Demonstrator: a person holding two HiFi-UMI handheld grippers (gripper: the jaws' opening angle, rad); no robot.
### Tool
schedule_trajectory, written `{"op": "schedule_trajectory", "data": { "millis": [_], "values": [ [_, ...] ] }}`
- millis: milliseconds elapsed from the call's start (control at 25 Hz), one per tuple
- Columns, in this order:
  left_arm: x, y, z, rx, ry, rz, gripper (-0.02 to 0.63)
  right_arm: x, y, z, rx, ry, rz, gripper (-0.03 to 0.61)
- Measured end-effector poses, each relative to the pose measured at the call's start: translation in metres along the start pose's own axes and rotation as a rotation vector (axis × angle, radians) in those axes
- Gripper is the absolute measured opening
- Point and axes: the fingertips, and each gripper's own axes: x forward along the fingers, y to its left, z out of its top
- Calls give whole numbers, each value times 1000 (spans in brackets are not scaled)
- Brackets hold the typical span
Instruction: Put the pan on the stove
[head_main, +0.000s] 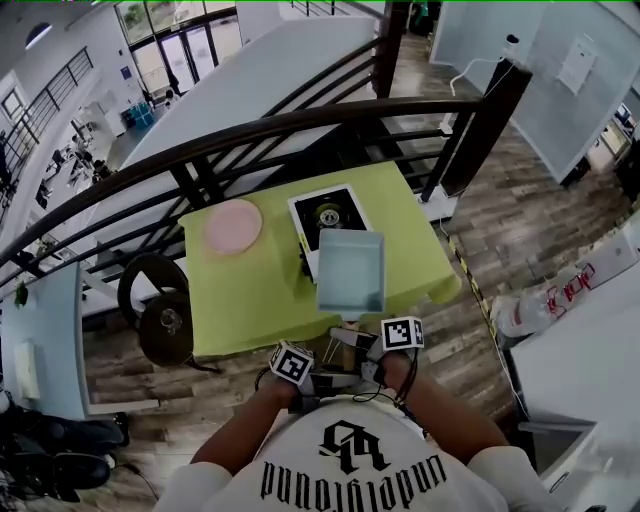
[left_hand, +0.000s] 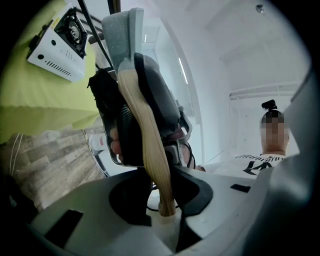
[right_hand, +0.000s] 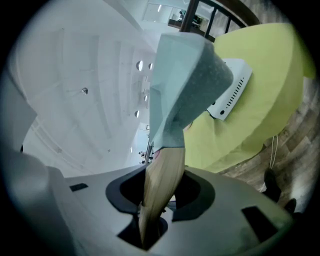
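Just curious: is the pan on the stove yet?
Not yet. The left gripper and right gripper hold the pan aloft, short of the stove.

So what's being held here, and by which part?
The square pan, by its wooden handle: the left gripper and the right gripper are both shut on that handle.

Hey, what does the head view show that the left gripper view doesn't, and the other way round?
Only the head view: the pink plate and the inside of the blue pan. Only the left gripper view: the pan's wooden handle clamped in the left tongs. Both: the pan itself, the white stove and the green table.
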Motion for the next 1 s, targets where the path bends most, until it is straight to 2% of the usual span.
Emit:
{"op": "schedule_trajectory", "data": {
  "millis": [240, 520, 1000],
  "values": [
    [-18, -1, 41, -2, -3, 9, 104, 23, 8, 37, -9, 16, 4, 132],
    [-15, 18, 74, -11, -48, 31, 104, 29, -4, 66, 1, 71, 13, 132],
    [18, 55, 167, -13, -247, 102, 105, 21, -25, 141, -36, 276, 54, 132]
  ]
}}
